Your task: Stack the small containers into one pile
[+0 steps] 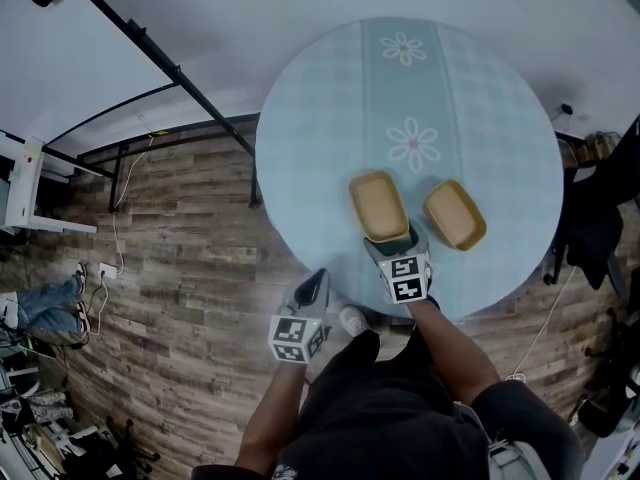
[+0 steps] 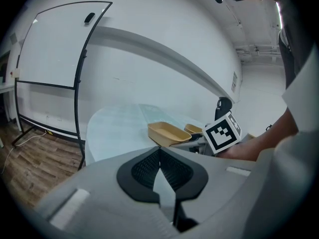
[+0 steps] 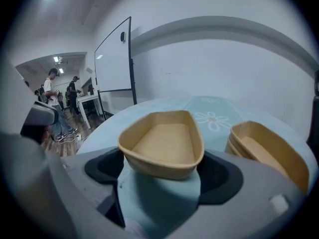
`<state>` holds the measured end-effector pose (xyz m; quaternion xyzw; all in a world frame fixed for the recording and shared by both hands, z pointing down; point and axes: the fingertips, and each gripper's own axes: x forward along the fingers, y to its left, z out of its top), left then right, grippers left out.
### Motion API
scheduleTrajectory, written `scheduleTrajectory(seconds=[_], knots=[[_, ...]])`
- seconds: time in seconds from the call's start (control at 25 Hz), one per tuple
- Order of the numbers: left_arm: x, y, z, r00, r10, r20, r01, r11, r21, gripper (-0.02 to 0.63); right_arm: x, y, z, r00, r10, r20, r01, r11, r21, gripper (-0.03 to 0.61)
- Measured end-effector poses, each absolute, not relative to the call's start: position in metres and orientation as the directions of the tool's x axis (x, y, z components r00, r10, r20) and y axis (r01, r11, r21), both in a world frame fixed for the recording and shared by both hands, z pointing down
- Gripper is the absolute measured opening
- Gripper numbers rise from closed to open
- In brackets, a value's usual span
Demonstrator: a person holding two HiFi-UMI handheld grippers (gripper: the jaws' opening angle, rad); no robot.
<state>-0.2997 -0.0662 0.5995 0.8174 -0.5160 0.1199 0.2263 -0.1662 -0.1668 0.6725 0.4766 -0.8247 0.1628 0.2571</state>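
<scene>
Right gripper: jaws clasp near end of tan container, pads against both side walls. Container at 6 o'clock part of round table. Second container near, at its 3 o'clock, not touching. Left gripper: jaws together, empty, off table rim at 7 o'clock, above wood floor.

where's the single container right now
In the head view the single container sits on the table, its near end between the right gripper's jaws, just left of the stacked containers.
</scene>
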Motion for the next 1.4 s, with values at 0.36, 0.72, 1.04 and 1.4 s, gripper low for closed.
scheduleTrajectory(seconds=[0.36,0.72,1.04,1.4], knots=[[-0.27,-0.056,0.591,0.41,-0.807,0.425,-0.91,-0.334,0.244,0.005,-0.16,-0.157,0.61,-0.506,-0.724,0.469,-0.821,0.571,-0.005,0.46],[-0.218,-0.059,0.576,0.385,-0.829,0.406,-0.92,-0.307,0.246,0.005,-0.125,-0.152,0.567,-0.578,-0.698,0.423,-0.758,0.651,0.039,0.46],[-0.162,-0.06,0.573,0.378,-0.83,0.41,-0.922,-0.297,0.25,0.005,-0.065,-0.147,0.563,-0.61,-0.667,0.427,-0.72,0.692,0.052,0.46],[-0.104,-0.068,0.571,0.347,-0.849,0.398,-0.933,-0.27,0.239,0.005,0.002,-0.15,0.582,-0.618,-0.63,0.47,-0.694,0.719,0.051,0.46]])
